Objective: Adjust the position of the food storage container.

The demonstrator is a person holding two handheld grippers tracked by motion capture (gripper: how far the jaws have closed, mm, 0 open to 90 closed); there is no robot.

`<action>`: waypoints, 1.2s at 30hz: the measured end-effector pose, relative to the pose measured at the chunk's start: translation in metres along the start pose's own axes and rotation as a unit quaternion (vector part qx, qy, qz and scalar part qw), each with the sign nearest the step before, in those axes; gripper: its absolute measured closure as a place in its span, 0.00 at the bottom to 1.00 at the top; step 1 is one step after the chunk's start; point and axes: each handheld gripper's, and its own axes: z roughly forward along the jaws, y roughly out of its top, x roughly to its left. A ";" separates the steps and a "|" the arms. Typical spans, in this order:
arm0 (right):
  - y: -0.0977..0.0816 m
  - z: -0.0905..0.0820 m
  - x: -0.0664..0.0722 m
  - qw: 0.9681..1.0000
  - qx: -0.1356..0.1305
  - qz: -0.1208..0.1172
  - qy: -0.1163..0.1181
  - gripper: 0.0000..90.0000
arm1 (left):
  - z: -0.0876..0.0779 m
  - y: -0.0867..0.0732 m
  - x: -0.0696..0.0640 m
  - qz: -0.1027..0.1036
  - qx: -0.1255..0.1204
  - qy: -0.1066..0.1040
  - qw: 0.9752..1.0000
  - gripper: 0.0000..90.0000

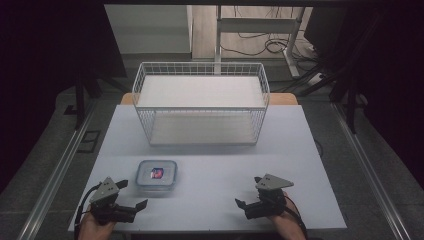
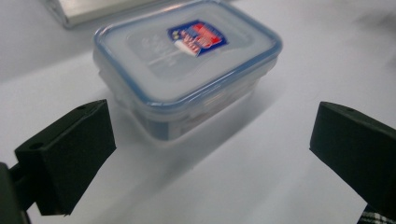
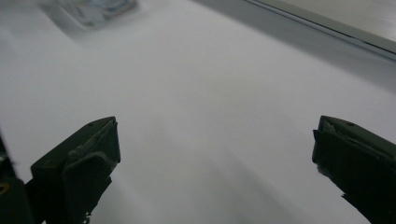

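Meanwhile, both claws released: left claw [image 1: 131, 196] near lidded container [image 1: 157, 174], right claw [image 1: 247, 191] well apart.

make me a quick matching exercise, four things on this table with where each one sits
Things:
1 wire basket
2 lidded plastic container
3 left hand-held gripper
4 right hand-held gripper

Places:
a near edge, right side, jaws apart
b far half of the table
c near edge, left side, jaws apart
d just beyond the left hand-held gripper

Pairs: 1-b, 2-d, 3-c, 4-a
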 end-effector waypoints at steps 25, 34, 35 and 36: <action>0.003 0.006 -0.007 0.999 -0.002 0.052 -0.004 0.00 | -0.023 0.001 0.023 -0.047 -0.020 0.041 0.998 0.23; 0.003 0.010 -0.007 0.998 0.027 0.048 0.009 0.00 | -0.016 0.010 0.042 -0.089 -0.042 0.052 0.994 0.68; 0.003 0.011 -0.006 0.999 0.033 0.042 0.008 0.01 | -0.013 0.010 0.044 -0.091 -0.039 0.051 0.994 0.74; 0.003 0.012 -0.006 0.999 0.037 0.039 0.008 0.02 | -0.008 0.011 0.047 -0.094 -0.029 0.055 0.994 0.77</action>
